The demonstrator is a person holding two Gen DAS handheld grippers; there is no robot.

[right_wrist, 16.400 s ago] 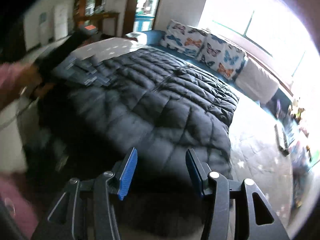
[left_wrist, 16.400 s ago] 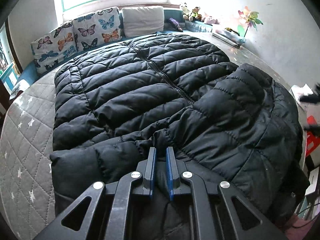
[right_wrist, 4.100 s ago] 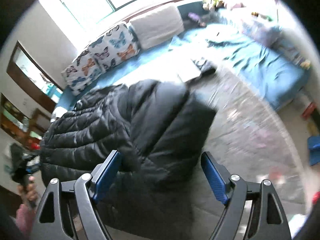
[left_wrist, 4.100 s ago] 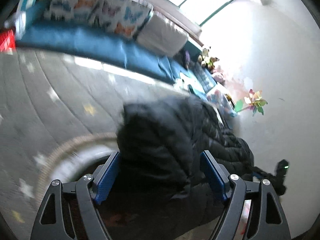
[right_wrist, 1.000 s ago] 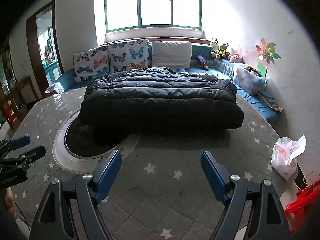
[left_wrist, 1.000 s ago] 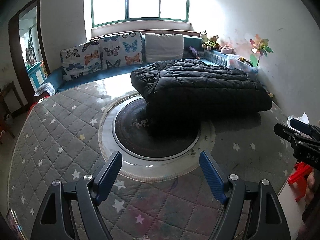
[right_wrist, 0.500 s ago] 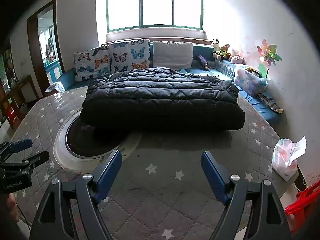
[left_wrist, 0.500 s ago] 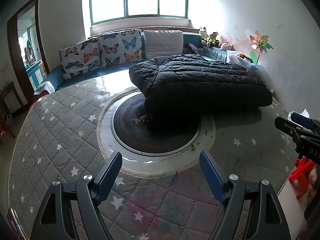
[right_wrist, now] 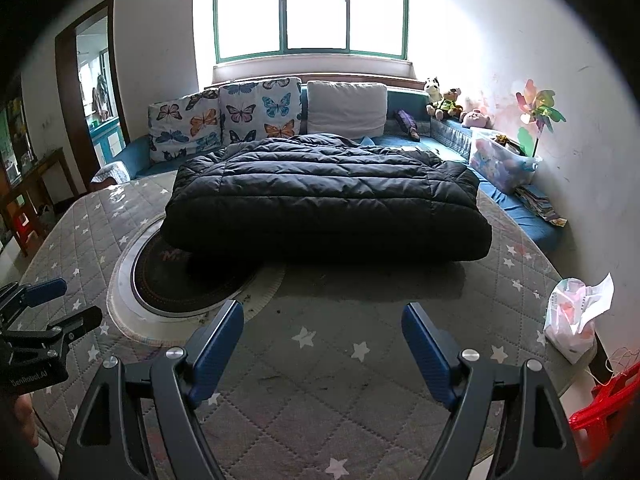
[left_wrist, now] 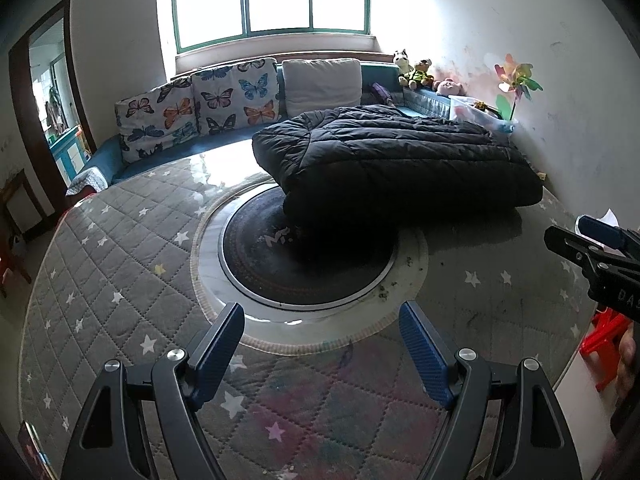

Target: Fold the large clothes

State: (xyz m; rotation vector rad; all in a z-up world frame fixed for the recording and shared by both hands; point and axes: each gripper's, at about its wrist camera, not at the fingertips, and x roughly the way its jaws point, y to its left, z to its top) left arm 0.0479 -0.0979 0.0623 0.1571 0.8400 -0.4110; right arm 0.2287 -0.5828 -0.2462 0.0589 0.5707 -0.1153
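The folded jacket [right_wrist: 326,200] lies crosswise toward the table's [right_wrist: 360,364] far edge, well ahead of both grippers' wide-open, empty jaws; right gripper [right_wrist: 322,338] squarer to it.

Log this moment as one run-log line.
jacket: folded, on quilted table | left gripper: open, empty | right gripper: open, empty

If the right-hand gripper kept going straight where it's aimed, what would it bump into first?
Probably the grey star-quilted cover just short of the folded black puffer jacket. The right gripper tilts downward, jaws open and empty; depth is hard to judge.
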